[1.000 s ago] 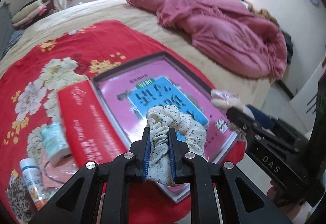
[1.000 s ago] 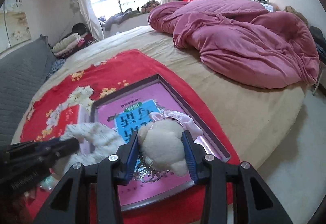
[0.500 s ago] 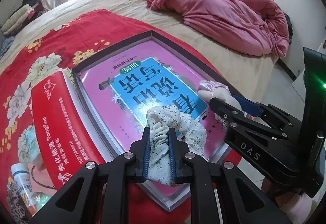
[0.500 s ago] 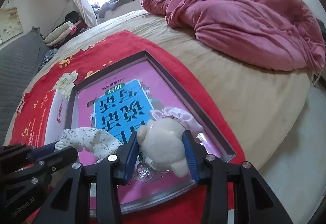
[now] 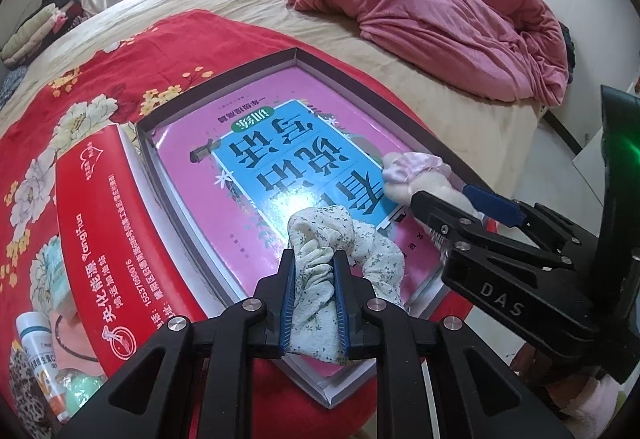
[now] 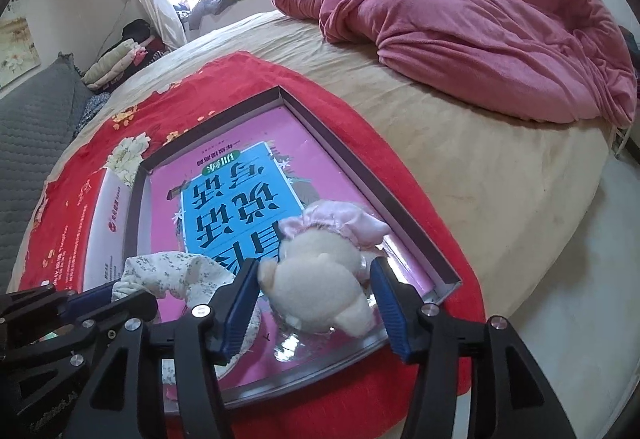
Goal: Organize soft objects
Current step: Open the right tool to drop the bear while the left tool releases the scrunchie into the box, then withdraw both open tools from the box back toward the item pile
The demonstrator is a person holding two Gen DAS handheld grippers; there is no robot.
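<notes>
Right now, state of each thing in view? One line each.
Left hand-held gripper: shut on floral scrunchie, jaws opening.
Right hand-held gripper: jaws opening, pads clear of plush toy.
Floral scrunchie: bunched, draped on the book.
Plush toy: lying in the box, on the book.
Box: open, lidless, holding a pink book.
Quilt: crumpled on the bed.

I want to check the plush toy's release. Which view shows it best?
The right wrist view: the plush toy sits centred between the opening jaws, over the box. The left wrist view shows only part of it, behind the right gripper.
</notes>
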